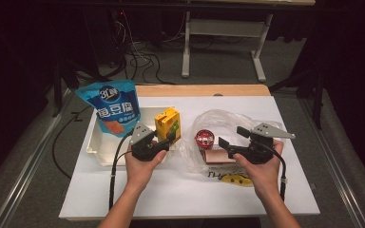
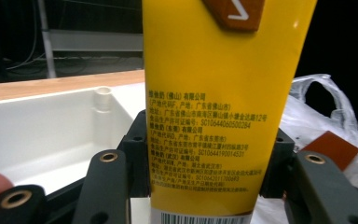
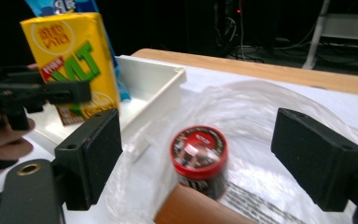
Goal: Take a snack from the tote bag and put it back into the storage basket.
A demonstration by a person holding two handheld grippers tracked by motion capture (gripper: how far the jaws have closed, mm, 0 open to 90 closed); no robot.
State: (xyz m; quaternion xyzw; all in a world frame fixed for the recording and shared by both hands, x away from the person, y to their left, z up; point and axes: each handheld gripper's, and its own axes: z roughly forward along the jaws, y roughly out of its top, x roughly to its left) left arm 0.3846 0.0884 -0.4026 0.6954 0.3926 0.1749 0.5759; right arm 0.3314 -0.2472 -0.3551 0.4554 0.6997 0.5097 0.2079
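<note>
Left tool (image 1: pixel 167 141) grips the yellow drink carton (image 1: pixel 167 122) upright over the white tray's (image 1: pixel 105 147) three-o'clock edge; lower it level before releasing. Right tool (image 1: pixel 228 141) hangs open at the plastic bag (image 1: pixel 218 118), near the red-lidded can (image 1: pixel 204 138).

Room: dark, unlit surrounds. Floor (image 1: pixel 218 66): grey, with loose black cables (image 1: pixel 138 59). Table (image 1: pixel 195 90): wooden top under a white sheet (image 1: pixel 180 190). Beyond it, a white-legged stand (image 1: pixel 218 33). Metal rails (image 1: pixel 24 171) along both sides.
</note>
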